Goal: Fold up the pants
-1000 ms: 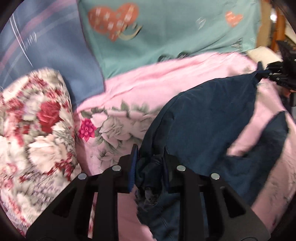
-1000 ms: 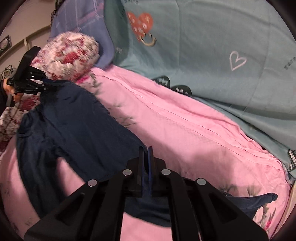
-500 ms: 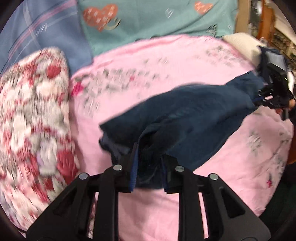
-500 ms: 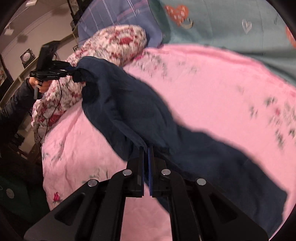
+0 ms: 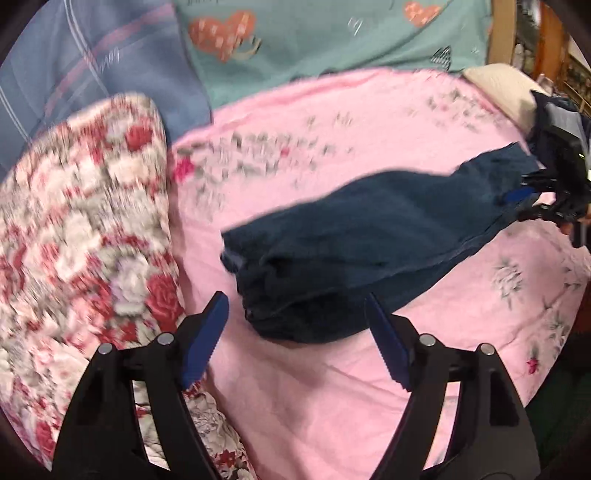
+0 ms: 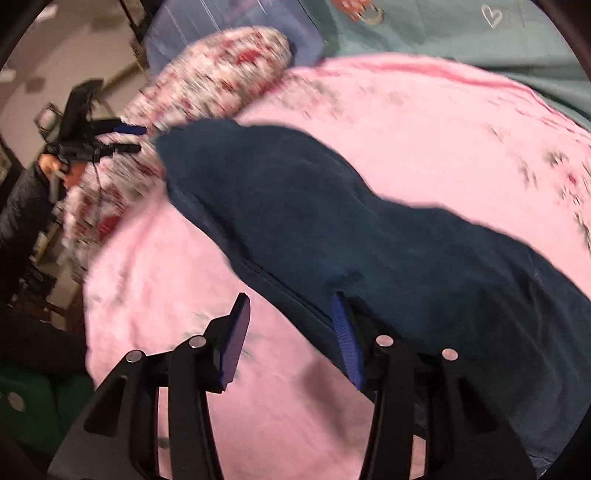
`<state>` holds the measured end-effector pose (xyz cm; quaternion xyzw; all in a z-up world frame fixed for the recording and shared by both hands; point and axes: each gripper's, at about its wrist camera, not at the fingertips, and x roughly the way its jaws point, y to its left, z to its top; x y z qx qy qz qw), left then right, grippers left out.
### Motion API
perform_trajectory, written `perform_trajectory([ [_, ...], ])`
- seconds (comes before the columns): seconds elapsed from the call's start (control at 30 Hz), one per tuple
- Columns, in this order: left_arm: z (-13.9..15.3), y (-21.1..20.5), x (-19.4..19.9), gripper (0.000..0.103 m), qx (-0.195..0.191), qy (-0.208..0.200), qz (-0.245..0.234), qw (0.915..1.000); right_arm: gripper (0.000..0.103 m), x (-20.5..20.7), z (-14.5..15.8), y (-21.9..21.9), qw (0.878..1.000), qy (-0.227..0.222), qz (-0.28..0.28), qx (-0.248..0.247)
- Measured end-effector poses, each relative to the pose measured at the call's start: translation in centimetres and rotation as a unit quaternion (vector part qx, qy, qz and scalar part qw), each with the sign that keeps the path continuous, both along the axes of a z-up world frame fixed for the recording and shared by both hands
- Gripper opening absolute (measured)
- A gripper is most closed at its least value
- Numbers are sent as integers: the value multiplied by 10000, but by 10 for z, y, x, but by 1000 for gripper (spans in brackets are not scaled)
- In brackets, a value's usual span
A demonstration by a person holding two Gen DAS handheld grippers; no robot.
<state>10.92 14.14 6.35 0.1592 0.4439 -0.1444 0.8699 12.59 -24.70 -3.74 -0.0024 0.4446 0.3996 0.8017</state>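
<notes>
The dark navy pants lie folded in a long strip on the pink bedspread. In the right wrist view the pants stretch from upper left to lower right. My left gripper is open and empty just before the bunched near end of the pants. It shows far left in the right wrist view. My right gripper is open, its right finger against the pants' edge. It shows far right in the left wrist view, open at the other end.
A red and white floral pillow lies left of the pants. A teal sheet with hearts and a blue plaid cloth lie behind. The bed's edge drops off at the right.
Both grippers were shut on the pants and carried them down onto the bedspread. Both have now opened and let go, and the pants lie on the bed.
</notes>
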Motion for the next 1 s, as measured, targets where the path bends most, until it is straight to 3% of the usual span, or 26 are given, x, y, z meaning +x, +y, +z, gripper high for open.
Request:
perform_trajectory([
  [0.1, 14, -13, 11, 81, -238, -189, 274, 9992, 47, 13, 8, 13, 9997, -105, -66, 203],
  [0.23, 5, -33, 45, 81, -834, -179, 870, 9926, 47, 38, 4, 38, 9984, 50, -500, 266],
  [0.3, -3, -38, 56, 81, -1384, -50, 951, 9858, 47, 44, 0, 44, 9970, 254, -600, 422],
  [0.37, -21, -42, 68, 81, -2129, 367, 977, 9715, 47, 42, -4, 51, 9965, 363, -592, 464],
  [0.4, -29, -43, 71, 81, -2212, 492, 999, 9688, 47, 41, -7, 54, 9967, 372, -615, 385],
  [0.5, -65, -49, 76, 78, -1938, 852, 1086, 9713, 47, 40, -29, 54, 9951, 581, -800, -85],
  [0.6, -108, -32, 73, 66, -2015, 1406, 1628, 9556, 48, 38, -43, 49, 9945, 706, -748, -179],
  [0.67, -123, -26, 70, 59, -1932, 1514, 1680, 9548, 48, 37, -43, 47, 9948, 707, -710, -181],
  [0.8, -121, -40, 58, 60, -1364, 1267, 1375, 9728, 50, 36, -36, 32, 9931, 748, -899, -101],
  [0.87, -115, -46, 54, 60, -1163, 1301, 1384, 9749, 50, 32, -26, 11, 9916, 651, -1114, 47],
  [0.93, -104, -46, 51, 64, -1164, 1237, 1350, 9762, 50, 24, -14, -20, 9879, 469, -1471, 165],
  [1.0, -90, -46, 44, 77, -1107, 918, 1365, 9802, 50, 16, 0, -65, 9760, 211, -2167, 56],
])
